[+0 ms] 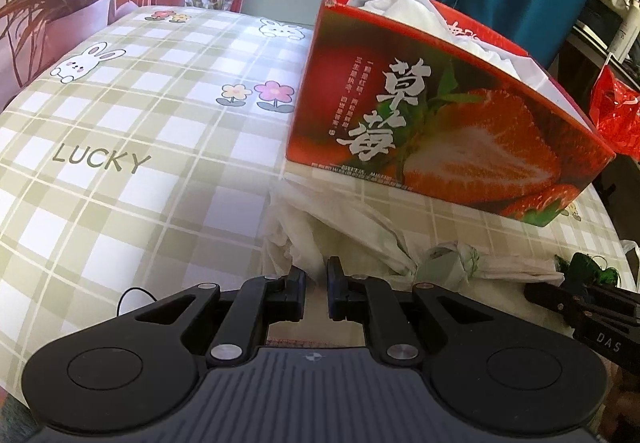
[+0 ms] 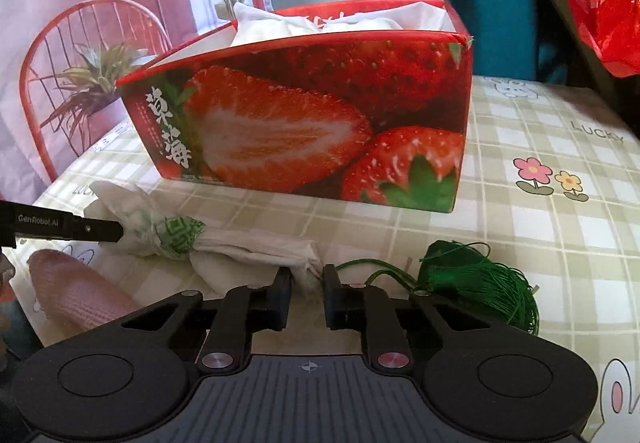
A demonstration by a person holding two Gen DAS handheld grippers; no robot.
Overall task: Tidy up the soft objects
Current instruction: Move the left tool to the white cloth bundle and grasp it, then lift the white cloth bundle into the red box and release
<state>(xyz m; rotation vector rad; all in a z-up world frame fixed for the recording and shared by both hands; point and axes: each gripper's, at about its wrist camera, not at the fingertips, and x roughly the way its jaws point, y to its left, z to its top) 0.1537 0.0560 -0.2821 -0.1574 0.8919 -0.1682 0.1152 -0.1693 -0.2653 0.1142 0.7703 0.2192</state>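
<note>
A knotted white plastic bag [image 1: 360,231] [image 2: 240,243] with a green print lies stretched on the checked tablecloth in front of a red strawberry box [image 1: 440,123] [image 2: 312,123]. White bags [image 1: 404,3] [image 2: 304,23] fill the box. My left gripper [image 1: 316,275] is shut on the bag's left end. My right gripper [image 2: 307,277] is shut on the bag's right end and shows at the right edge of the left wrist view [image 1: 580,303]. A green thread tassel [image 2: 480,283] lies just right of the right gripper.
The tablecloth [image 1: 140,163] [image 2: 540,243] has rabbits, flowers and the word LUCKY. A red plastic bag [image 1: 616,115] [image 2: 600,23] sits behind the table at the right. A pink knitted object [image 2: 80,295] lies at the lower left of the right wrist view.
</note>
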